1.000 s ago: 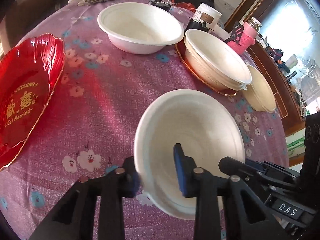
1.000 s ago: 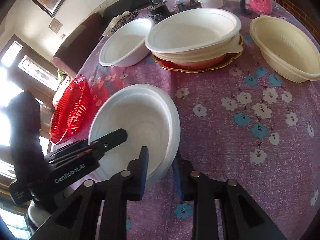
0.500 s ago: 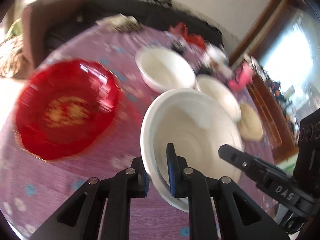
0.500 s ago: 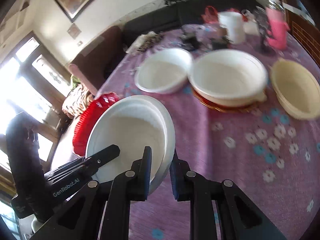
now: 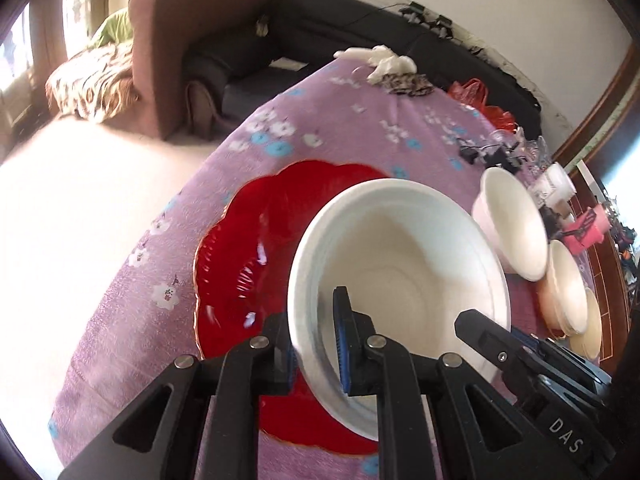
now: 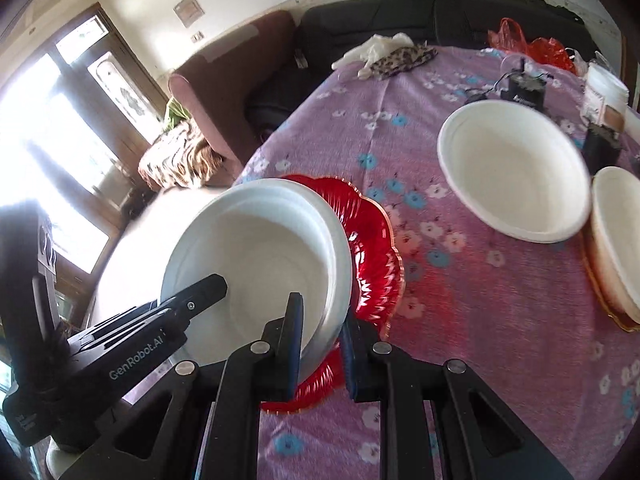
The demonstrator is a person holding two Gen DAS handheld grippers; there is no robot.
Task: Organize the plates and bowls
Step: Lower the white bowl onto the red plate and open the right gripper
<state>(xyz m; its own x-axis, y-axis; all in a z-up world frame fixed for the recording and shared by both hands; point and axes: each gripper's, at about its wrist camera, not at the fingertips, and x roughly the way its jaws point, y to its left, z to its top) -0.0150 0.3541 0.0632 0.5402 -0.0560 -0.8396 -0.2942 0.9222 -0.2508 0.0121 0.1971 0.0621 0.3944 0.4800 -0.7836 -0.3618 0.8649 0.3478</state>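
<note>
Carried over the red plate (image 5: 256,264), plain white bowl (image 5: 400,256) pinched by both grippers (image 5: 316,344) (image 6: 320,344).

A round table (image 6: 460,320) covered with a purple cloth printed with white and blue flowers carries the dishes. A red scalloped plate (image 5: 248,256) lies flat near its edge, a white bowl (image 6: 512,176) sits well apart from it toward the middle, and beside that bowl another white bowl (image 6: 616,236) rests on a gold-rimmed plate (image 6: 612,312). At the far side lie a leopard-print cloth (image 6: 404,60) with a white rag (image 6: 376,50) touching it, a small black device (image 6: 524,92) with cables, and a white jar (image 6: 604,96).
</note>
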